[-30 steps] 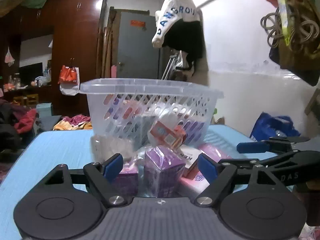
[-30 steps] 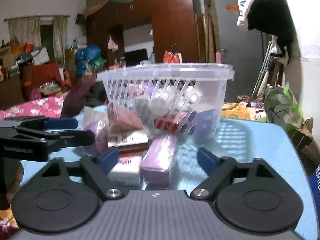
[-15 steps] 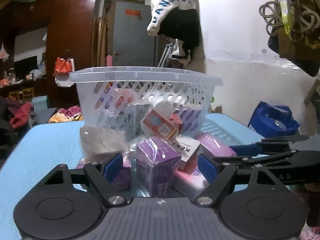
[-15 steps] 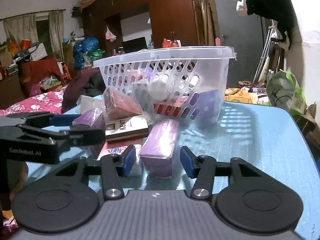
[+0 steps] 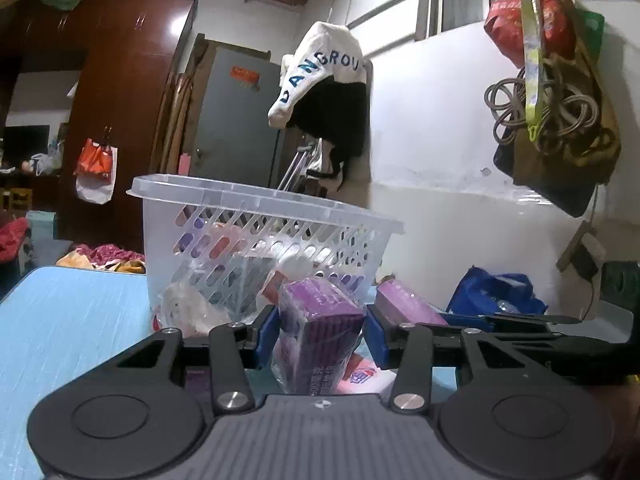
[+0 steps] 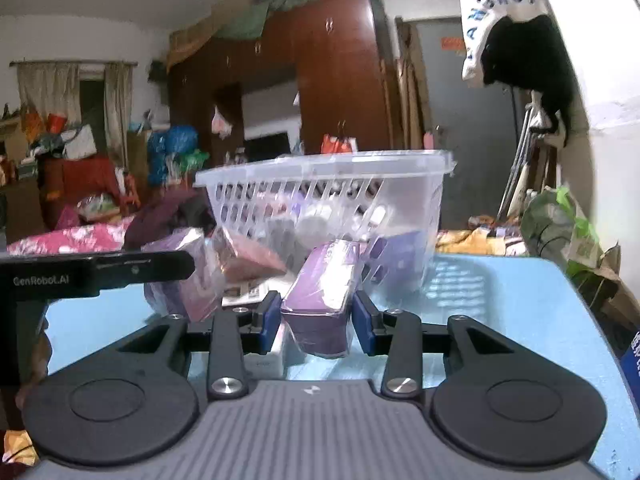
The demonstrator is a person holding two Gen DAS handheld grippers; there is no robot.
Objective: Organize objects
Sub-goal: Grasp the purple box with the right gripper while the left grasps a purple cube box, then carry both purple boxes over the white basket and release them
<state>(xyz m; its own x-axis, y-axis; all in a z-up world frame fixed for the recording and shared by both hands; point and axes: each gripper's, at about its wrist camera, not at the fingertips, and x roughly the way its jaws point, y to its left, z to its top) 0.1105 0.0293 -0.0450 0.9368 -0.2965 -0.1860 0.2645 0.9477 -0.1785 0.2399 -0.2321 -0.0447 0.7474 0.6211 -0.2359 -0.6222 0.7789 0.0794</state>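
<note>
Both grippers are closing on purple packs wrapped in clear film. Left gripper (image 5: 322, 334) has a chunky purple box (image 5: 320, 332) between its blue pads (image 5: 267, 334), and the pads meet the box's sides, so it is gripped. That box stands tall, its long axis near upright and leaning a little to the left, one corner turned toward the camera; its lower end is hidden behind the gripper body, so I cannot tell whether it rests on the table (image 5: 68, 320).

Right gripper (image 6: 314, 322) has a flatter, longer purple pack (image 6: 326, 286) between its pads, which press on the near end. This pack's long axis runs away from the camera toward the basket (image 6: 320, 196), the far end raised and tipped slightly right, reaching close to the basket's front wall. Its near end is just above the blue table.

From the right view, the left gripper's dark finger (image 6: 120, 270) crosses in from the left, with its purple box (image 6: 188, 276) just beside a reddish packet (image 6: 248, 258) that leans against the basket. A printed flat pack (image 6: 248, 290) lies on the table between the two purple items, and a white box (image 6: 266, 354) sits under the right gripper's left pad.

The clear slotted basket stands behind all this, with more packs visible through its walls. In the left view a crumpled white bag (image 5: 184, 306) lies at its front left corner and the right gripper (image 5: 520, 324) reaches in from the right.
</note>
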